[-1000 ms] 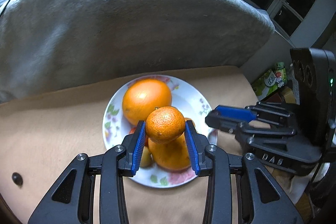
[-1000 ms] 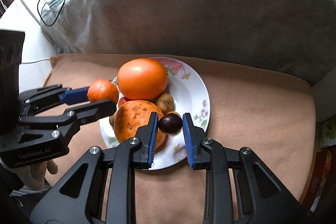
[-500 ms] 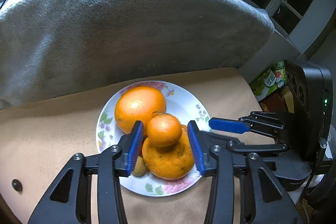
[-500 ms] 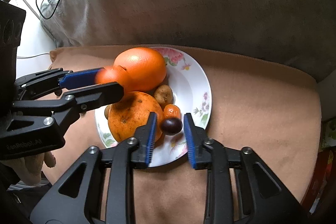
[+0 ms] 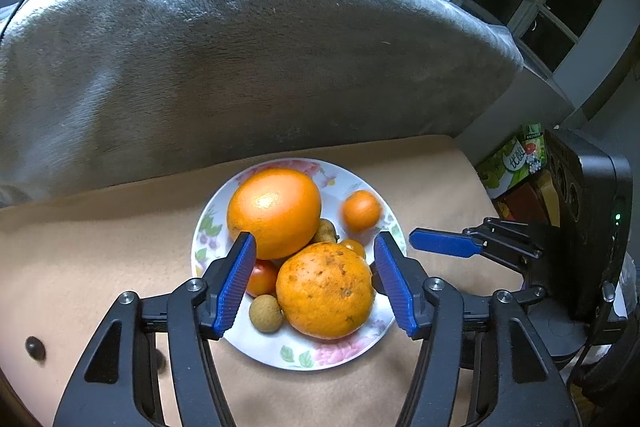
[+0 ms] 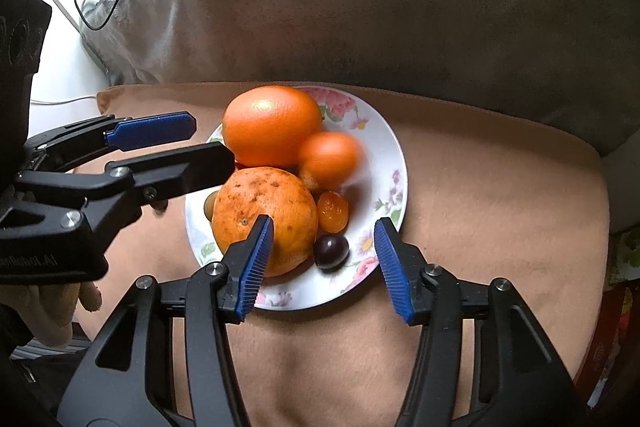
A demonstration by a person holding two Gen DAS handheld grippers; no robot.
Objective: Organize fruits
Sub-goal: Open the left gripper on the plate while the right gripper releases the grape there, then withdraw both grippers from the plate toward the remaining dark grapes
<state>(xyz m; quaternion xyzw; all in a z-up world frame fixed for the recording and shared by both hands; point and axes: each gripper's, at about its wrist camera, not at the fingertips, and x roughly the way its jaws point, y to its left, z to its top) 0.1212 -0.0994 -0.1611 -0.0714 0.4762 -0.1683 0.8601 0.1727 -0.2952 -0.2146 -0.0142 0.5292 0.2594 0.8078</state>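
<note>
Now both sets of jaws have just been opening, empty: small blurred tangerine (image 6: 330, 159) and dark round plum (image 6: 331, 251) released onto floral white plate (image 6: 394, 163).

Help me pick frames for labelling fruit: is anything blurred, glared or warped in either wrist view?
Right wrist view: the small mandarin is smeared by motion blur, while the dark plum and the speckled orange stay sharp. Left wrist view: the mandarin is only slightly soft and a glare spot sits on the large smooth orange. Both views: fisheye bends the grey blanket into an arc.
</note>
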